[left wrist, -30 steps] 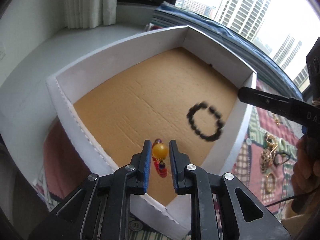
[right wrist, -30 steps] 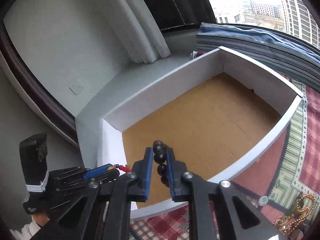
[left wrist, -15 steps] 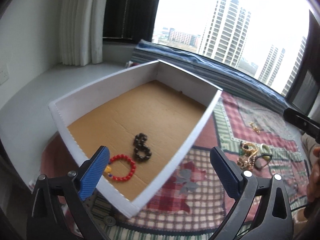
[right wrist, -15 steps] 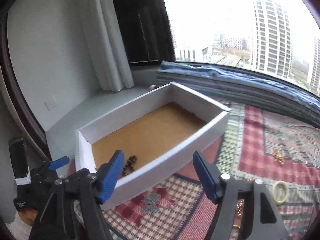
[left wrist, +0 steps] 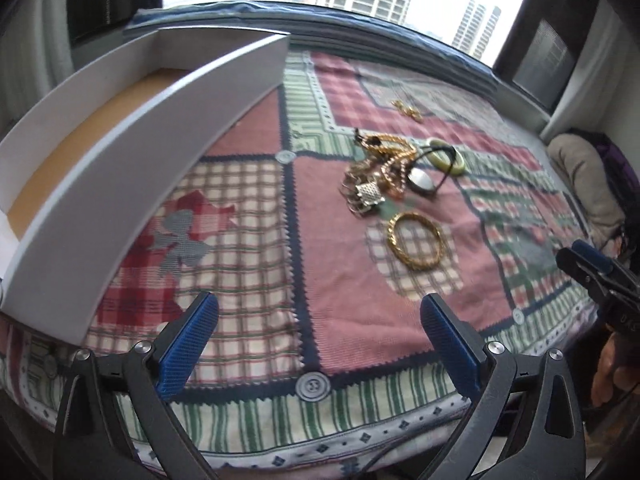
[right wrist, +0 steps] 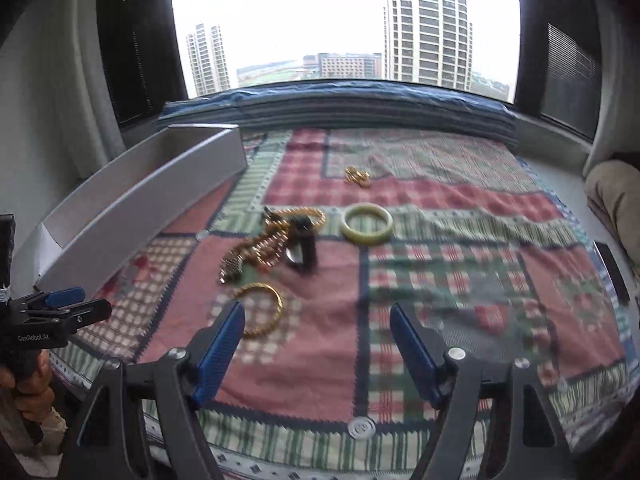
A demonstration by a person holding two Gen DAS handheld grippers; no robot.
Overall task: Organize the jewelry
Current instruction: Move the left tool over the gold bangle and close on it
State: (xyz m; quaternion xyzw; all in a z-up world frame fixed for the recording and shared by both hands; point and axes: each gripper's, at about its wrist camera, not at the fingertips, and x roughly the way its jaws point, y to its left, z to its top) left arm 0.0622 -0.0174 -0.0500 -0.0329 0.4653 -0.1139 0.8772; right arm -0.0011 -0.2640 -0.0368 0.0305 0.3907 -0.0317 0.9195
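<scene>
Now the patchwork quilt (left wrist: 248, 280) carries everything: the white box (left wrist: 132, 168) at its left edge, and near the middle, well apart from it, the jewelry. Both tongs, the left gripper (left wrist: 316, 344) and right gripper (right wrist: 316, 348), stand wide and empty. To my eye, the gold bangle (left wrist: 416, 246) lies nearest and alone; better take it first, before the tangled chains (left wrist: 380, 172).

Patchwork quilt (left wrist: 248, 264) bare along its near edge and across its right half: open passage. White box (left wrist: 132, 152) walls off the left edge, its near wall tall. Jewelry heap (left wrist: 380, 176) and gold bangle (left wrist: 416, 246) crowd the middle; pale green bangle (right wrist: 366, 224) just beyond. Small gold piece (right wrist: 357, 176) toward the far edge.
</scene>
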